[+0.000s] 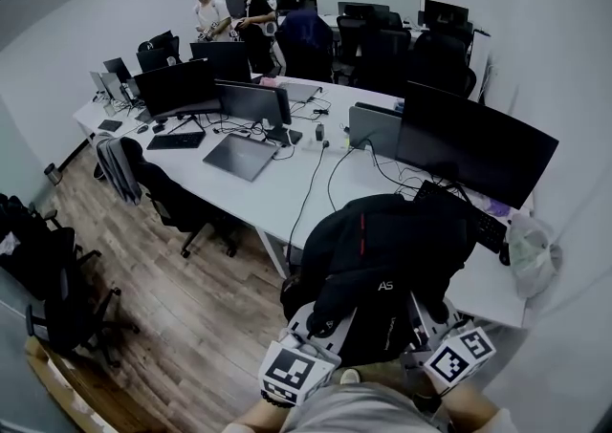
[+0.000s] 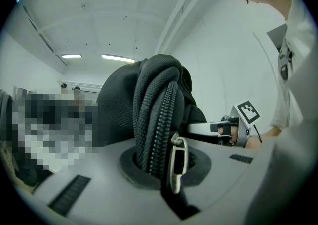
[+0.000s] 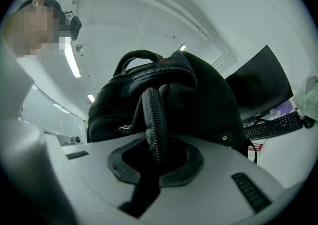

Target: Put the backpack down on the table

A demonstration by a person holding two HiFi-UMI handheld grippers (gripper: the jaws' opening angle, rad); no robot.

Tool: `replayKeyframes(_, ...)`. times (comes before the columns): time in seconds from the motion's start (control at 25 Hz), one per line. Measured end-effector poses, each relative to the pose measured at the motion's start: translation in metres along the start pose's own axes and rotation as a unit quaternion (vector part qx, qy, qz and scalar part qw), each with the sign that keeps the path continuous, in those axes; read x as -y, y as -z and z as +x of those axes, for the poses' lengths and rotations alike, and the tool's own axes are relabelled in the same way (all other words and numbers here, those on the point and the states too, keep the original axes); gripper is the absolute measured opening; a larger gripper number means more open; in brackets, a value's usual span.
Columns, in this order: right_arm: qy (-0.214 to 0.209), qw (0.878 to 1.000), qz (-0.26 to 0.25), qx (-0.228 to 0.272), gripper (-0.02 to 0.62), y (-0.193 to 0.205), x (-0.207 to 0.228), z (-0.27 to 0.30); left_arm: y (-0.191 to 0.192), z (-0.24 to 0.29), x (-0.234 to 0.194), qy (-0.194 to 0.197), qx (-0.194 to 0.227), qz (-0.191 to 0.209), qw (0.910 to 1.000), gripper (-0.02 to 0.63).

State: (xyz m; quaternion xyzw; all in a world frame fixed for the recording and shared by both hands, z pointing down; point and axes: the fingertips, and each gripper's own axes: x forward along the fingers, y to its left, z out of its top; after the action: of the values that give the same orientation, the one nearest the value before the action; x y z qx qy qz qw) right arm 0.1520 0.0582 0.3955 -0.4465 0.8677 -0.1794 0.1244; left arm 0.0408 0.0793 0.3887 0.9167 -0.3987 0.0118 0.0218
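Observation:
A black backpack (image 1: 382, 264) hangs between my two grippers at the near end of the long white table (image 1: 273, 197). In the head view my left gripper (image 1: 320, 326) grips its lower left side and my right gripper (image 1: 421, 328) its lower right. Seen from the left gripper view, the jaws are shut on a zippered fold of the backpack (image 2: 156, 129), with a metal zipper pull (image 2: 178, 162) hanging in front. The right gripper view shows the jaws shut on another zippered fold (image 3: 155, 127); the bag's top handle (image 3: 136, 60) is above.
A large monitor (image 1: 473, 149) and keyboard (image 1: 478, 223) stand on the table right behind the bag, beside a white plastic bag (image 1: 531, 254). Further along lie a laptop (image 1: 239, 156) and more monitors. An office chair (image 1: 177, 202) stands left; people (image 1: 234, 20) stand at the back.

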Motion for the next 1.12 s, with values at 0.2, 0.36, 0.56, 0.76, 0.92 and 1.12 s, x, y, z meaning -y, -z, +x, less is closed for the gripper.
replayKeyframes(0.2,-0.017,1.000,0.003,-0.002,0.046,-0.013,0.016,0.012,-0.008,0.021,-0.007,-0.019,0.003,0.009,0.9998,0.020)
replayKeyframes(0.36,-0.026,1.000,0.001,-0.003,0.046,-0.022,0.030,0.022,-0.010,0.037,-0.011,-0.027,-0.001,0.010,0.9996,0.020)
replayKeyframes(0.56,-0.034,0.999,0.005,-0.003,0.046,-0.027,0.038,0.036,-0.018,0.050,-0.022,-0.029,0.009,0.018,0.9994,0.020)
replayKeyframes(0.76,-0.026,1.000,0.009,-0.004,0.046,-0.025,0.045,0.054,-0.015,0.062,-0.041,-0.023,0.005,0.021,0.9995,0.020)
replayKeyframes(0.92,-0.008,1.000,0.010,-0.006,0.046,-0.023,0.054,0.074,-0.012,0.075,-0.061,-0.006,0.002,0.015,0.9999,0.020)
replayKeyframes(1.12,0.013,1.000,0.005,0.001,0.047,-0.025,0.064,0.109,-0.014,0.095,-0.096,0.014,0.003,0.006,0.9999,0.020)
